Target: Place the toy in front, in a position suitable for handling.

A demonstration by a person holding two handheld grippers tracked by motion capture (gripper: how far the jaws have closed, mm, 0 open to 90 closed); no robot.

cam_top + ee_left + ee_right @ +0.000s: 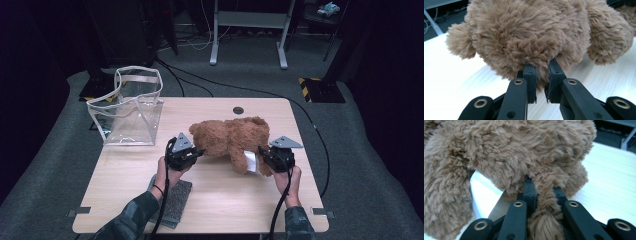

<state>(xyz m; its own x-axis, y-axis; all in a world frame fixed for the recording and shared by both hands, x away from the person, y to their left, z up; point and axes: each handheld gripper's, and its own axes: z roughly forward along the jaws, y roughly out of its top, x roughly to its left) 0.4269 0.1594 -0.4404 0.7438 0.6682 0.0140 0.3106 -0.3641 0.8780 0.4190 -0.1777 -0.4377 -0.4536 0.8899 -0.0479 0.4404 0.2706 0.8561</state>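
Brown plush teddy bear [231, 139] lies at mid-bench on the pale wooden bench [215, 200], near a clear plastic tote bag [127, 112]. Left tool [541, 75] pinches fur at one end; right tool [544, 192] clamps a fur tuft at the other.

Left gripper [196, 153] and right gripper [262, 152] clamped on opposite ends of the teddy bear [230, 138], forearms below it.
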